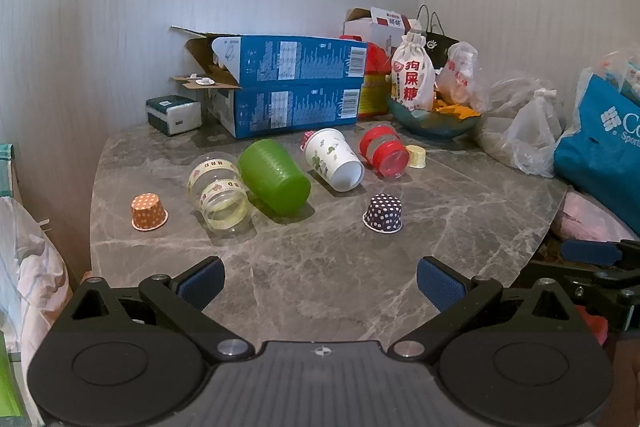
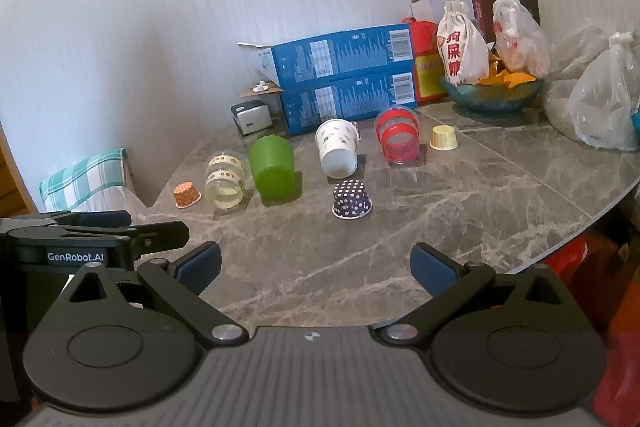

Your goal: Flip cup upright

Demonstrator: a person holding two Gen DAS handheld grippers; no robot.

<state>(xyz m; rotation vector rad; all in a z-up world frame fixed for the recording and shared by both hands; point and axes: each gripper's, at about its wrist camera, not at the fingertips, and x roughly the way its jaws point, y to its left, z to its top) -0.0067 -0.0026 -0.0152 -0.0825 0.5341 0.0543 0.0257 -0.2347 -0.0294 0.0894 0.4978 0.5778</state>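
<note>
Several cups lie on the grey marble table (image 1: 320,267). On their sides are a clear cup with yellow bands (image 1: 218,191), a green cup (image 1: 274,177), a white patterned paper cup (image 1: 334,159) and a clear cup with red bands (image 1: 384,151). Upside down stand an orange dotted cup (image 1: 149,211), a dark dotted cup (image 1: 383,214) and a small yellow cup (image 1: 416,156). The same cups show in the right wrist view, among them the green cup (image 2: 272,167) and the dark dotted cup (image 2: 352,199). My left gripper (image 1: 320,281) and right gripper (image 2: 316,269) are open and empty at the near edge.
Two stacked blue boxes (image 1: 288,87), a tissue pack (image 1: 174,115), a bowl with a white pouch (image 1: 434,119) and plastic bags (image 1: 532,131) crowd the back. A blue bag (image 1: 600,143) sits at the right. The table edge curves off at right (image 2: 600,203).
</note>
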